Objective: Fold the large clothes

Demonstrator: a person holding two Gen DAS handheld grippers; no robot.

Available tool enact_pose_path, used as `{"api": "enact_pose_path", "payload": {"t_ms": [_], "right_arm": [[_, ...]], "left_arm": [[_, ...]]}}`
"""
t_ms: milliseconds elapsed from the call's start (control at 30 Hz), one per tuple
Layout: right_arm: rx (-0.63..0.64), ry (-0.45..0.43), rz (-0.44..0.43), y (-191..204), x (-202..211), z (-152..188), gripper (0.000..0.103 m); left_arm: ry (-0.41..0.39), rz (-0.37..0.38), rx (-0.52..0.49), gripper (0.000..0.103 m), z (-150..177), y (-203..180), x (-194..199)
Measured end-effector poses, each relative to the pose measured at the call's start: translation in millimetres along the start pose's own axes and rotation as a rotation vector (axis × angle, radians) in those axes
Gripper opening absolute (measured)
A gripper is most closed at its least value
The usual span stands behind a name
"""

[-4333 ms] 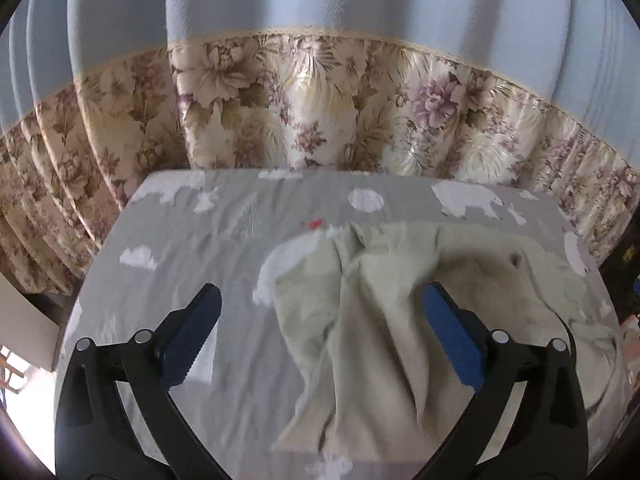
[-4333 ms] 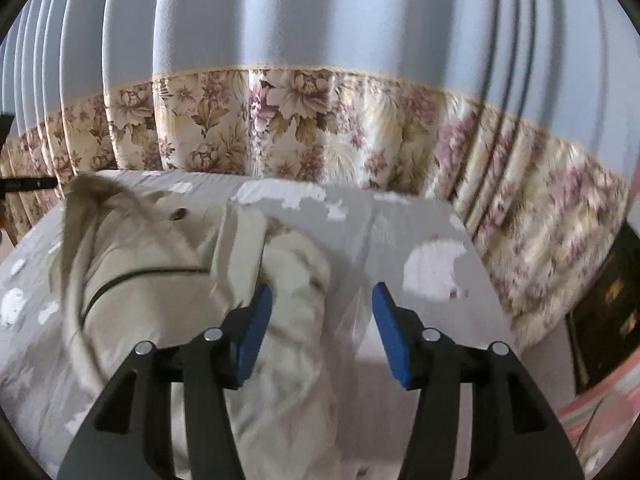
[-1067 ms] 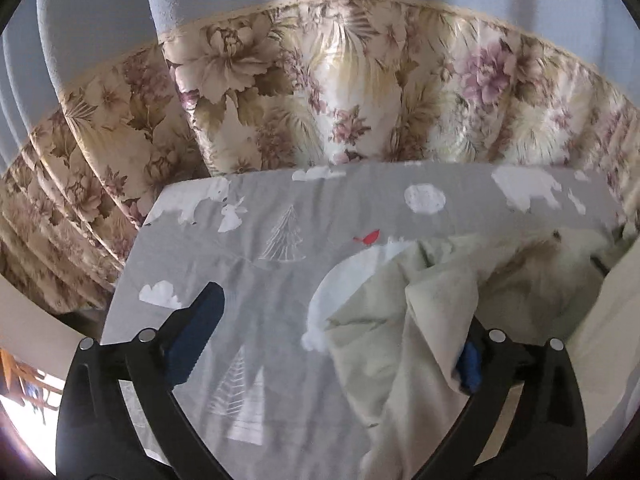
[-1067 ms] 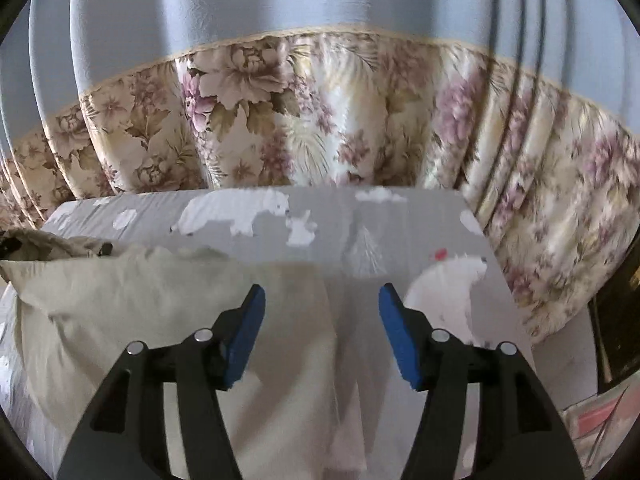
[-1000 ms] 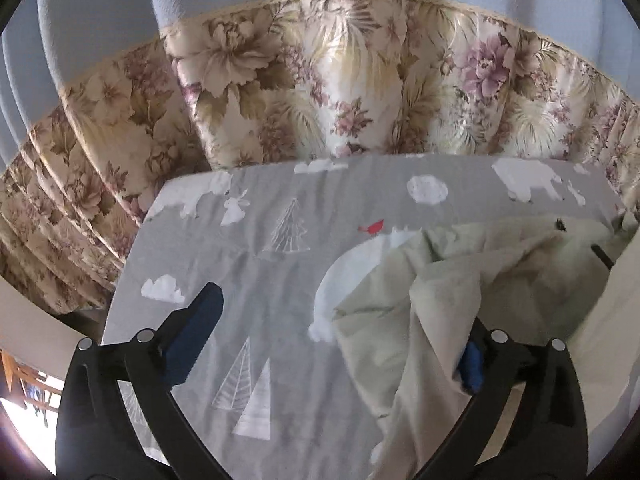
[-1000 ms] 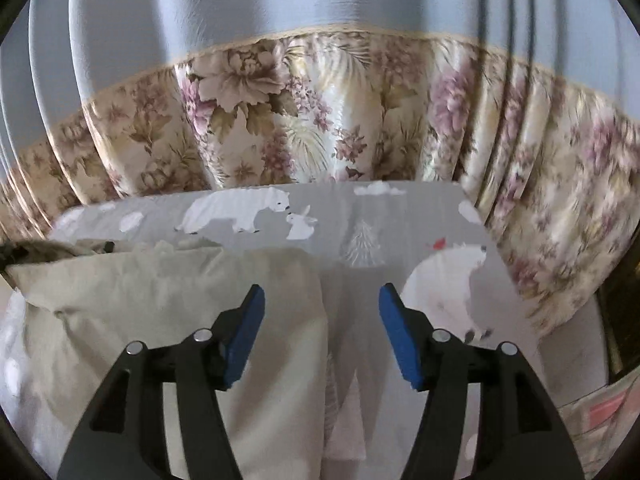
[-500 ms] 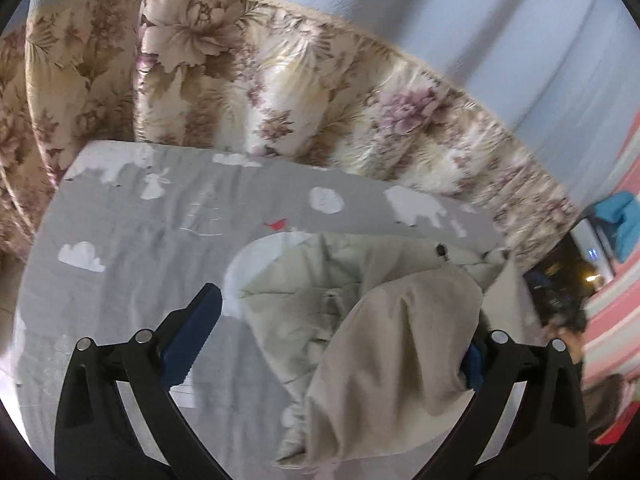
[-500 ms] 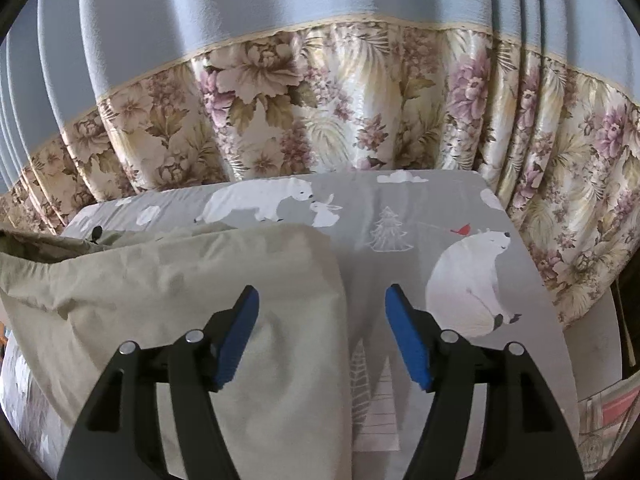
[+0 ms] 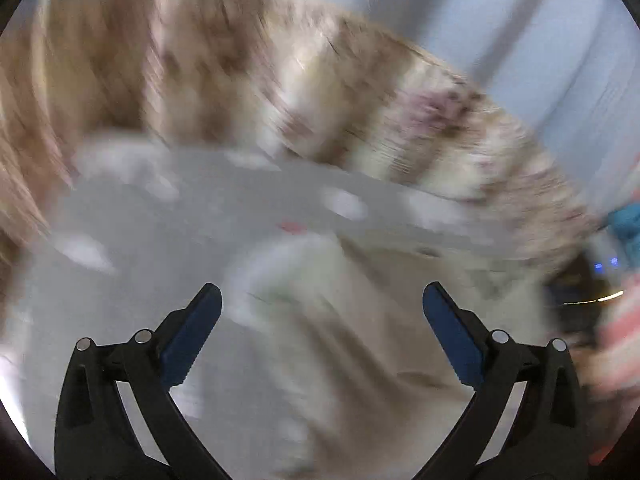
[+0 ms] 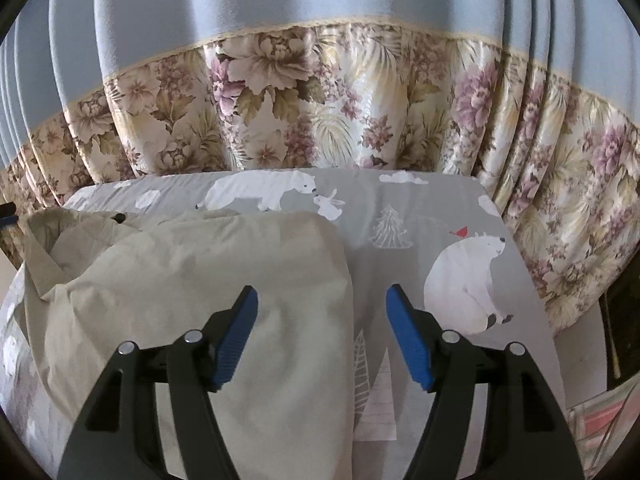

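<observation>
A flowery curtain (image 10: 320, 100) hangs behind a bed with a grey bear sheet (image 10: 452, 236). The beige garment (image 10: 224, 304) lies on it, partly folded. Both hand-held grippers, left (image 9: 322, 332) and right (image 10: 322, 334), gape wide, holding nothing. Pinch the garment's edge firmly and fold slowly.

left view motion-blurred, right sharp; soft daylight, fisheye edges.

Matt beige cloth garment (image 10: 224, 280), smooth grey printed bedsheet (image 10: 420, 216), glossy floral curtain (image 10: 320, 112)
</observation>
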State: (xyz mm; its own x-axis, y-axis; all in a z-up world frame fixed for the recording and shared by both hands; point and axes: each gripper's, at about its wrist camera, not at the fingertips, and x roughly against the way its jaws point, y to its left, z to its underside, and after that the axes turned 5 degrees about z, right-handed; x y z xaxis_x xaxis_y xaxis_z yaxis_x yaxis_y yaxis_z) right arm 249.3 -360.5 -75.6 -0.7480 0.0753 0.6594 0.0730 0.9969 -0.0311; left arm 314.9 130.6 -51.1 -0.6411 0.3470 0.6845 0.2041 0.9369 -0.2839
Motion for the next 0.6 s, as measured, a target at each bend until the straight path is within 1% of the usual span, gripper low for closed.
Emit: {"api": "enact_pose_path", "payload": {"t_ms": [33,67,100,133,200,233,300,333,367,400,433,467,500,567,600], "right_arm": [[0.006,-0.001,0.004,-0.6,-0.3,-0.3,0.067],[0.009,0.001,0.01,-1.0,-1.1,-0.4,0.067],[0.009,0.004,0.011,-1.8,-2.4,-0.8,0.067],[0.008,0.004,0.008,-2.4,-3.3,-1.3,0.067],[0.004,0.006,-0.019,-1.8,-6.5,-3.7,0.067],[0.004,0.012,-0.038,-0.5,-9.6,-5.4,0.067],[0.007,0.046,-0.091,6.0,-21.3,-10.5,0.068],[0.008,0.098,-0.131,12.3,-32.4,-11.7,0.072],[0.012,0.137,-0.156,18.6,-42.1,-12.2,0.072],[0.022,0.156,-0.171,25.3,-49.6,-12.1,0.072],[0.047,0.154,-0.17,32.1,-53.0,-11.1,0.061],[0.103,0.149,-0.146,42.6,-55.8,-10.6,0.043],[0.151,0.153,-0.111,50.2,-57.2,-11.2,0.0],[0.238,0.126,-0.031,62.7,-53.6,-15.0,0.001],[0.285,0.1,0.032,66.5,-48.8,-19.3,0.0]], "left_arm": [[-0.002,-0.032,-0.03,0.1,2.4,-1.9,0.3],[0.009,-0.046,-0.057,0.1,5.9,-3.0,-0.4],[0.025,-0.052,-0.078,0.1,9.7,-2.3,-2.3],[0.045,-0.079,-0.101,0.1,16.6,0.1,-6.8],[0.084,-0.151,-0.143,0.1,30.1,7.4,-16.6],[0.102,-0.165,-0.152,0.1,34.6,11.8,-18.9],[0.134,-0.163,-0.141,0.1,41.8,19.2,-27.1],[0.141,-0.142,-0.126,0.1,44.0,21.3,-29.8],[0.142,-0.112,-0.113,0.1,45.1,21.6,-31.4],[0.141,-0.095,-0.11,0.1,44.5,21.8,-34.6],[0.14,-0.073,-0.116,0.1,44.4,18.6,-36.4],[0.136,-0.065,-0.132,0.1,44.6,13.7,-38.4],[0.135,-0.066,-0.148,0.1,44.9,9.8,-41.1],[0.127,-0.076,-0.203,0.1,45.5,-5.7,-45.7],[0.12,-0.081,-0.228,0.1,45.2,-12.7,-47.9]]}}
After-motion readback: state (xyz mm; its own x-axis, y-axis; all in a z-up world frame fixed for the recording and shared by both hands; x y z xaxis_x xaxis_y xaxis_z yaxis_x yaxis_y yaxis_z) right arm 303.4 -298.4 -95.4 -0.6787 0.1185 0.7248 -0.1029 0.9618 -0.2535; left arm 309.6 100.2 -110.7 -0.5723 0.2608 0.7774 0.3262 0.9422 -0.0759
